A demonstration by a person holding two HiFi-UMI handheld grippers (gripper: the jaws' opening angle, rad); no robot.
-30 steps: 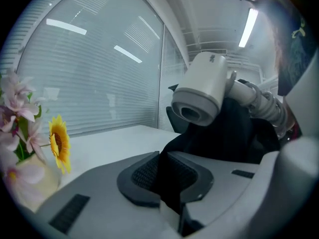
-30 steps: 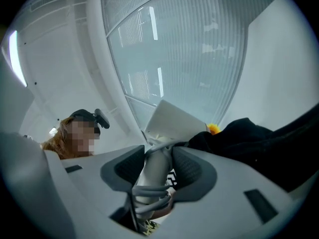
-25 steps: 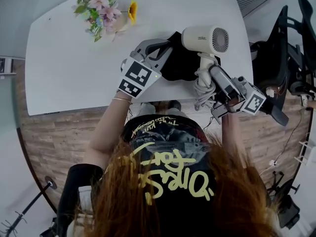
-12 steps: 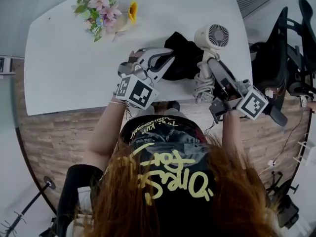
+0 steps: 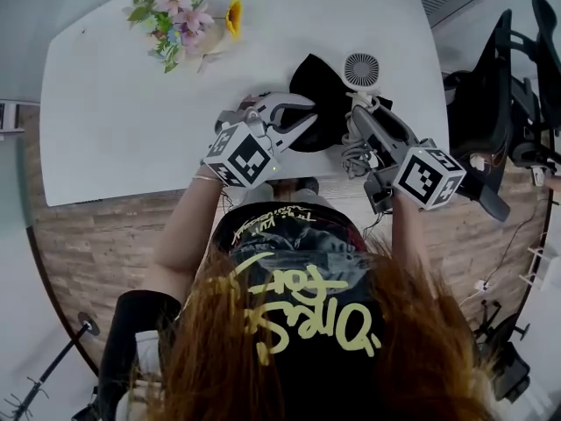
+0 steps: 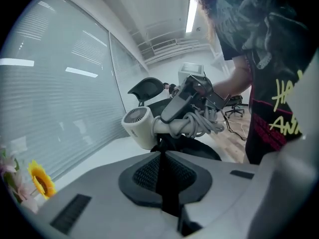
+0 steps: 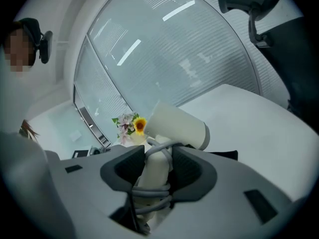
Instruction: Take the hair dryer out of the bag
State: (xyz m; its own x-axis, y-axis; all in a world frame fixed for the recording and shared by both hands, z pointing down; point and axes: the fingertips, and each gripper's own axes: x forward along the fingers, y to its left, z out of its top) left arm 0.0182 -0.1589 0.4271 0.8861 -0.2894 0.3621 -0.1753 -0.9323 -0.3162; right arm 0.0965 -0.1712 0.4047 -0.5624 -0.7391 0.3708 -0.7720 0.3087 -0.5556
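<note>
Right hand-held gripper [image 7: 158, 168] clamps the hair dryer [image 7: 175, 124] by its handle; left hand-held gripper [image 6: 162, 163] pinches the black bag [image 5: 317, 90] at the table's [image 5: 114, 121] near edge.

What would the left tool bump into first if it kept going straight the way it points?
The left tool is pinching the black bag; straight beyond that, probably the white hair dryer, though depth is unclear.

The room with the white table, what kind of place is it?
Probably an office or meeting room: black office chairs, a big white table, and a glass wall with blinds.
</note>
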